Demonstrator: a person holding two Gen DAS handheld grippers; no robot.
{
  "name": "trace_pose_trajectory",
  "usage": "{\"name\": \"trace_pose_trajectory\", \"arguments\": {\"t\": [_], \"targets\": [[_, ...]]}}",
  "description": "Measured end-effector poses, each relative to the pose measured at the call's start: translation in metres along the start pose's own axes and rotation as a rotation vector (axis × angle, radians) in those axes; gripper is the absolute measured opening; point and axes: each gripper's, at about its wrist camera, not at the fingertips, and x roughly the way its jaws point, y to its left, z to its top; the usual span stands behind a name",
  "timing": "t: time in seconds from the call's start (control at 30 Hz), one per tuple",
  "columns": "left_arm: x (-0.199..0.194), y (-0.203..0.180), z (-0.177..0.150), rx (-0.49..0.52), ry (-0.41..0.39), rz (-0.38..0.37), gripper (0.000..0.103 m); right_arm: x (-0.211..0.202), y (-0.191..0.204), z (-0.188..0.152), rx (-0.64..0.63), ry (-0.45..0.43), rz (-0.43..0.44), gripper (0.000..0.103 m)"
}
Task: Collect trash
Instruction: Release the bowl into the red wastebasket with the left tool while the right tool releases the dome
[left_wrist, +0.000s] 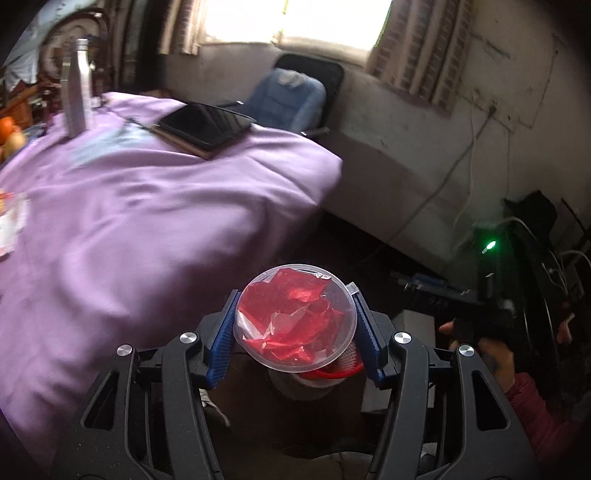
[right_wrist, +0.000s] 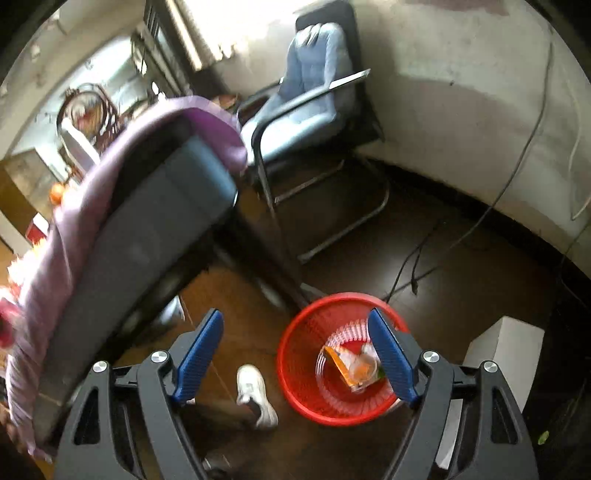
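My left gripper (left_wrist: 295, 317) is shut on a clear plastic cup (left_wrist: 295, 317) stuffed with red crumpled wrapper, held just off the edge of the purple-covered table (left_wrist: 129, 221). A sliver of the red mesh bin (left_wrist: 341, 367) shows right under the cup. In the right wrist view the red mesh bin (right_wrist: 306, 354) stands on the dark floor, holding an orange packet (right_wrist: 340, 363) and a clear cup (right_wrist: 364, 367). My right gripper (right_wrist: 295, 325) is open and empty above the bin's left rim.
On the table lie a black tablet (left_wrist: 207, 123), a steel bottle (left_wrist: 77, 88) and a wrapper (left_wrist: 11, 221) at the left edge. A blue-cushioned chair (right_wrist: 310, 107) stands by the wall. A white shoe (right_wrist: 256, 393) is beside the bin, a white box (right_wrist: 498, 354) right of it. Cables cross the floor.
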Motion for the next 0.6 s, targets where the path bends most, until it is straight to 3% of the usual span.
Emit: {"name": "trace_pose_trajectory", "arguments": {"t": [0.27,0.33,0.47,0.6], "targets": [[0.098,-0.057,0.012,0.125,0.168,-0.095,0.058,-0.047,-0.042,0.008,0.074,-0.107,0.007,0.08],[0.12,-0.068,0.013,0.152,0.205,-0.082,0.071,-0.053,-0.049,0.008,0.092,-0.113,0.005,0.08],[0.133,-0.082,0.012,0.201,0.193,-0.014,0.088,-0.06,-0.059,0.011,0.1,-0.117,0.001,0.08],[0.116,-0.086,0.012,0.251,0.14,0.039,0.093,-0.062,-0.055,0.01,0.091,-0.119,0.018,0.08]]}}
